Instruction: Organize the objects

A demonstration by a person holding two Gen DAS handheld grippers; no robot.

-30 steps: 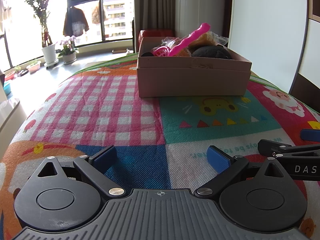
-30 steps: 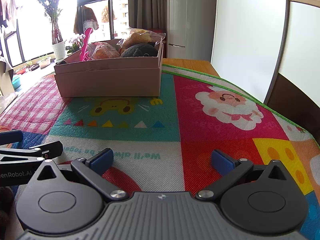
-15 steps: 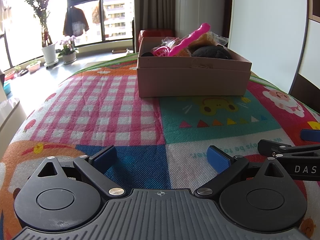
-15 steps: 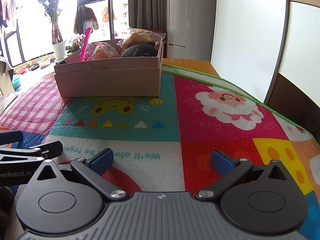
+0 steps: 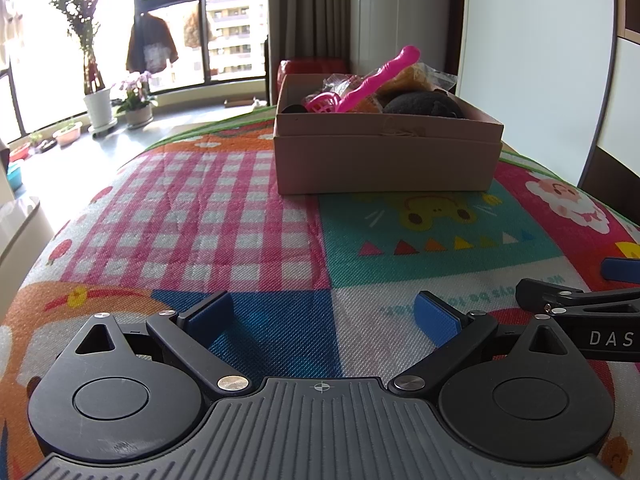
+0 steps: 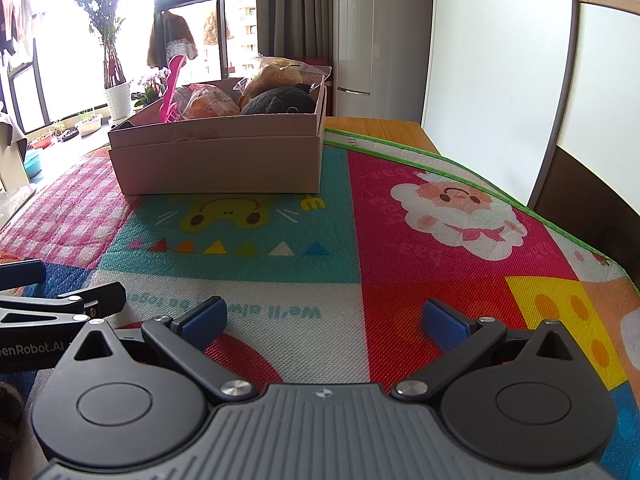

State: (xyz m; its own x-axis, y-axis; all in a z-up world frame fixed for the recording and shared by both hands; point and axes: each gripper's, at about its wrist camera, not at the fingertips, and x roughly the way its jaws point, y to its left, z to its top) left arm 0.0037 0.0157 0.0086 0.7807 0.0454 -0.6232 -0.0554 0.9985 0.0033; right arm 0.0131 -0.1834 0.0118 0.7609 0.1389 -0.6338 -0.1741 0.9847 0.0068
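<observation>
Jaws wide — cardboard box (image 5: 386, 160) well ahead.

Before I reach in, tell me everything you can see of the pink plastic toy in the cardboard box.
The pink toy is glossy, hard-looking plastic: a long wavy handle ending in a small round lattice basket, like a scoop. It lies tilted in the cardboard box, basket end low inside toward the left, handle rising well above the rim. It leans against crinkly clear bags of orange-brown contents beside a dark round plush. Neither gripper touches it.

Matt cardboard box (image 5: 384, 160), woven textured mat (image 5: 240, 220), glossy pink plastic scoop (image 5: 372, 82)
</observation>
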